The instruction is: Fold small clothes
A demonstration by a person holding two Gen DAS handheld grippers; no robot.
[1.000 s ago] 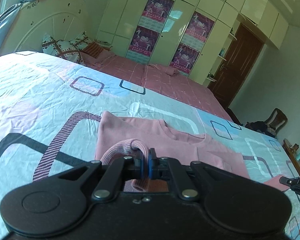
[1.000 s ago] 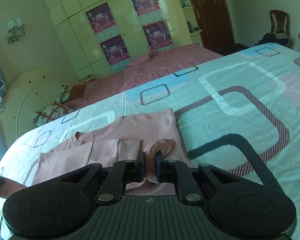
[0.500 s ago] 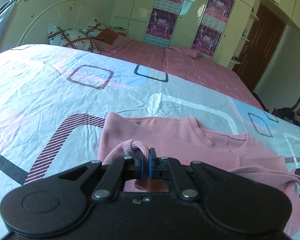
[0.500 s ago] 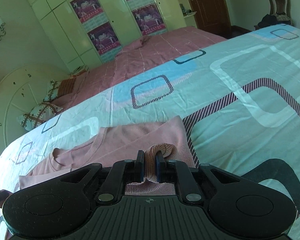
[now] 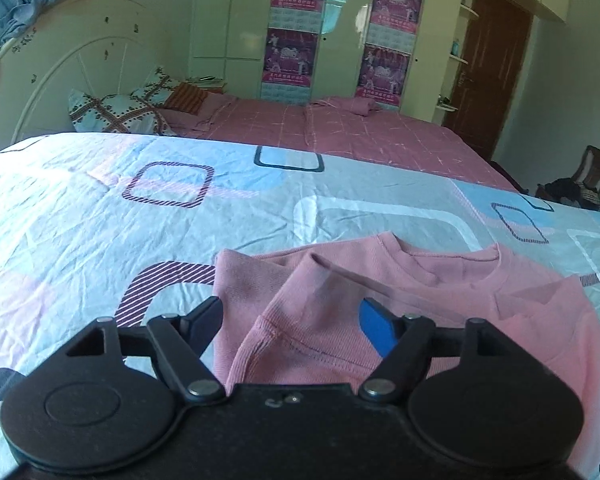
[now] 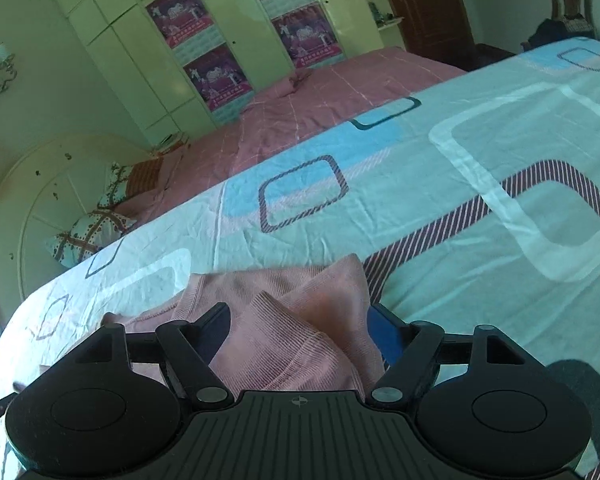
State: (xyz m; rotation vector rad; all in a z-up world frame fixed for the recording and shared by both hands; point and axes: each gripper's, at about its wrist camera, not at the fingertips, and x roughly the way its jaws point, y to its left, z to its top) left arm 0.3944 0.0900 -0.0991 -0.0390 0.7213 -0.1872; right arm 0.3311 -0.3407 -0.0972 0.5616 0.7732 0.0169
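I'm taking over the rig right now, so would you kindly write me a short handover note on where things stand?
Left hand-held gripper: open, fingers either side of the folded-up hem, gripping nothing.
Right hand-held gripper: open, likewise straddling its end of the hem.
Pink sweater: lies on the patterned bedsheet, neckline at the far side, bottom hem folded up over the body.
Done: hem fold laid down and let go.
Left: probably draw both grippers back, check the fold is flat, then fold again if a smaller bundle is wanted.
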